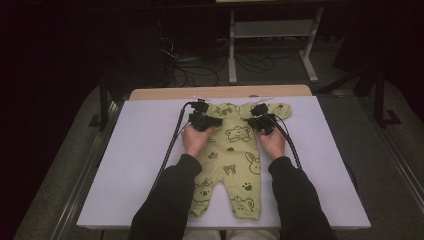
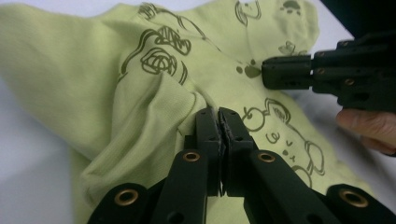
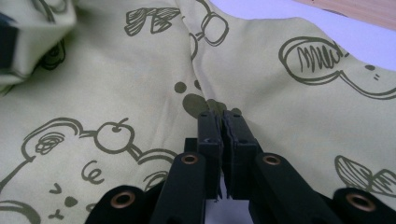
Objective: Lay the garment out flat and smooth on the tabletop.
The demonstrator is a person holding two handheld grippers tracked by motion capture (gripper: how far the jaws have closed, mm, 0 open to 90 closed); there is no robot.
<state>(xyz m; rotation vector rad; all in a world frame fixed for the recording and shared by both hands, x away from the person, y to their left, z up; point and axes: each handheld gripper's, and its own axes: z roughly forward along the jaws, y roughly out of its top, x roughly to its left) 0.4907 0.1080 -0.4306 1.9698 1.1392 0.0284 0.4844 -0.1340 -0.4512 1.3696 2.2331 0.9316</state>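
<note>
Garment: a light green baby romper (image 1: 231, 160) printed with dark animal outlines lies flat, legs toward the person, neck toward the far edge.
Surface: a white tabletop (image 1: 135, 165) with a wooden strip along its far side.
Left hand-held gripper (image 1: 204, 121): at the romper's left shoulder; in its own view the 2 jaws are pressed together with a fold of the romper's fabric bunched against their tips.
Right hand-held gripper (image 1: 262, 123): at the right shoulder; jaws together, tips touching the cloth.
Sleeves: black, on both forearms.
</note>
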